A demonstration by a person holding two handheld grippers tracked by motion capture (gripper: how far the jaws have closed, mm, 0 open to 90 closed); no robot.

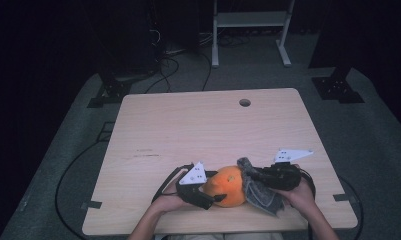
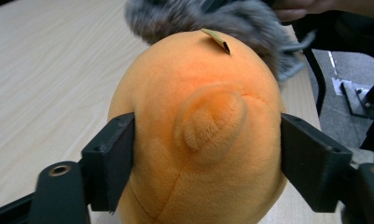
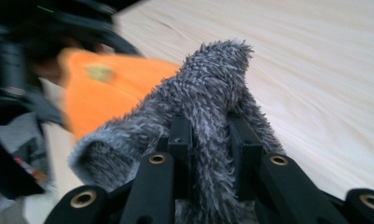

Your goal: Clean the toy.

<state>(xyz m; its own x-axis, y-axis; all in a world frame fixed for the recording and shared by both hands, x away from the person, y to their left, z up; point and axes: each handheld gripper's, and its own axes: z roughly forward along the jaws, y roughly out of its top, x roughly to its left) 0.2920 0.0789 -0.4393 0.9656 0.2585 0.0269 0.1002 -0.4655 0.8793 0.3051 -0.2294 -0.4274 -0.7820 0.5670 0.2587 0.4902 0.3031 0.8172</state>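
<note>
At the bench's (image 1: 153, 130) near edge, my left fingers (image 2: 111, 158) clamp the soft, light orange plush toy (image 1: 228, 186) by its sides; my right fingers (image 3: 243, 154) pinch its floppy grey fur piece (image 3: 212, 93), which squashes easily.

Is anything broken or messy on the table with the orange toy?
Nothing looks broken or spilled. The orange plush toy sits squeezed in the left hand-held gripper, and the right hand-held gripper pinches a fuzzy grey cloth against it.

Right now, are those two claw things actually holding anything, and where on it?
Yes. The left gripper squeezes the orange plush toy across its sides. The right gripper pinches a fold of the grey fuzzy cloth.
</note>
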